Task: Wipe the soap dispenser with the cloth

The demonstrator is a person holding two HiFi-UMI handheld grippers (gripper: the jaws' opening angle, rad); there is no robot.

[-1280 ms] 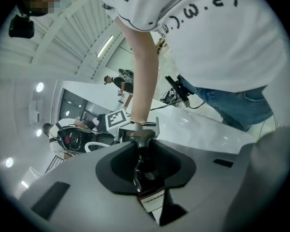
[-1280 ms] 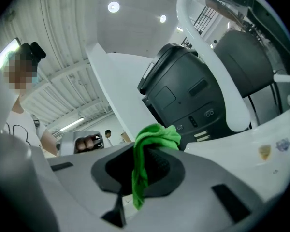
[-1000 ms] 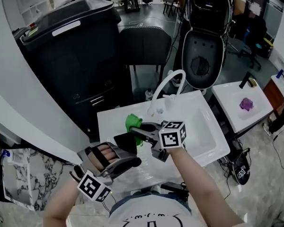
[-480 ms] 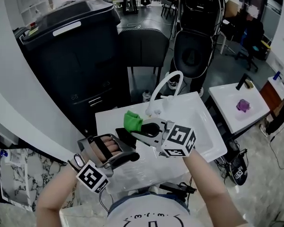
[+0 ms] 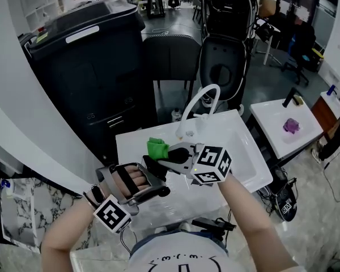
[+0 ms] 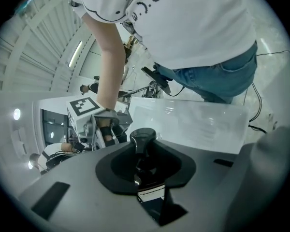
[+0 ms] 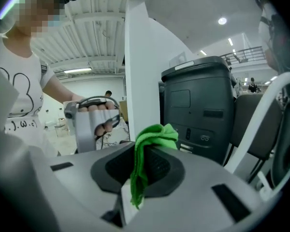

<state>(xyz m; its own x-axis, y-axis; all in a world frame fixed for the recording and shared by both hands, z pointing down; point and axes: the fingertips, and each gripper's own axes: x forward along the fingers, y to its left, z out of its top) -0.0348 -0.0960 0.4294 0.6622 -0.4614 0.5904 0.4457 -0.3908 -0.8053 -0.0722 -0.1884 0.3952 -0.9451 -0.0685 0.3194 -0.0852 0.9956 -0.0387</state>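
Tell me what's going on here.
A person stands at a white sink counter with a hand-held gripper in each hand. The left hand-held gripper is shut on a dark soap dispenser; the right hand-held gripper grips a green cloth close beside it. Whether cloth and dispenser touch is unclear.

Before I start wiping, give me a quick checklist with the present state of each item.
1. Grip on the cloth: ok, the right gripper pinches its green fold.
2. Grip on the soap dispenser: ok, the left gripper is closed on the dark pump bottle.
3. Cloth touching the dispenser: cannot tell; the head view shows them close together.
4. Both held above the white counter: ok.
5. The faucet apart from both grippers: ok.
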